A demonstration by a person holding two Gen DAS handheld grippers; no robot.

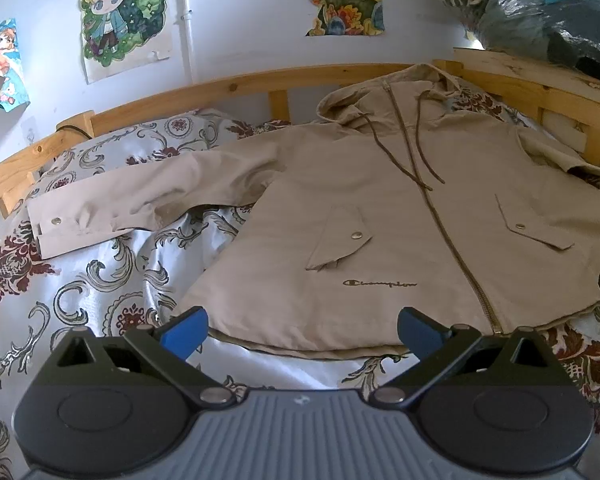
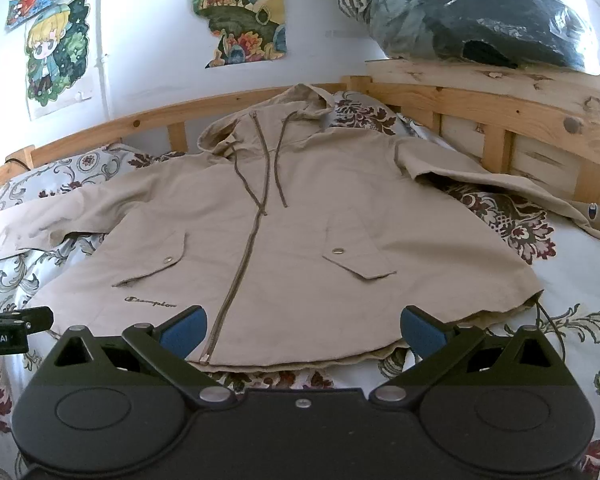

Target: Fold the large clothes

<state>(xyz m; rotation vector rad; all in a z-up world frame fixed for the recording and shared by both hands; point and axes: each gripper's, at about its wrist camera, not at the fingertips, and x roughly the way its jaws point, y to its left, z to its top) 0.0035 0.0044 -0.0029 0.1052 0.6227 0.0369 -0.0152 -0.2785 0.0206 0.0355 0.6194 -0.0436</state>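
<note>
A beige hooded zip jacket (image 1: 380, 216) lies front-up and spread flat on the bed, hood toward the headboard, hem toward me. It also shows in the right wrist view (image 2: 292, 248). Its left sleeve (image 1: 112, 204) stretches out to the left; its right sleeve (image 2: 480, 176) runs toward the wooden rail. My left gripper (image 1: 302, 330) is open and empty, just over the hem left of the zip. My right gripper (image 2: 302, 330) is open and empty, over the hem right of the zip. The left gripper's body (image 2: 12, 326) shows at the left edge of the right wrist view.
The bed has a floral cover (image 1: 100, 292) and a wooden rail (image 1: 220, 88) along the far side and right (image 2: 500, 120). A pile of bagged clothes (image 2: 480, 12) sits on the rail's top at the right. Posters (image 1: 124, 16) hang on the white wall.
</note>
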